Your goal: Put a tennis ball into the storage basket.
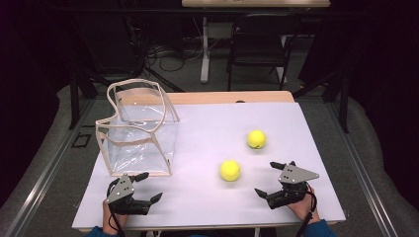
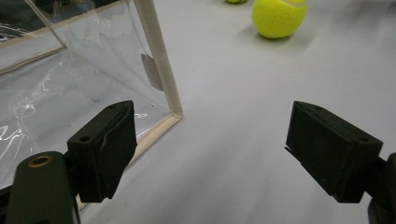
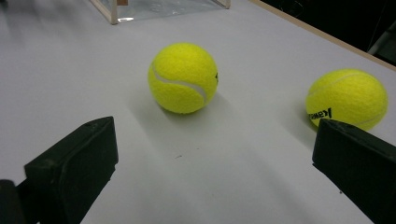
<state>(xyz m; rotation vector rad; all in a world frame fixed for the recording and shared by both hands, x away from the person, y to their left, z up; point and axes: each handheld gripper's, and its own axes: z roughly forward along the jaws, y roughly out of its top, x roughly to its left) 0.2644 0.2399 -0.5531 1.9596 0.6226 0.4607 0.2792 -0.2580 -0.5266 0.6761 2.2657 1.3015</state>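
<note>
Clear bag (image 1: 138, 129) beside tennis balls (image 1: 230, 170)

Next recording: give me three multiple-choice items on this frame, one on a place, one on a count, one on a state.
1. Where does the clear bag stand?
A. table's left side
B. table's right side
C. on the floor

2. How many tennis balls lie on the table?
A. one
B. two
C. four

3. How is the right gripper?
A. shut on a ball
B. open, nothing between its jaws
C. inside the bag

A: the bag stands near the left gripper.
B: near ball and far ball.
B: its jaws stand wide apart.
</note>
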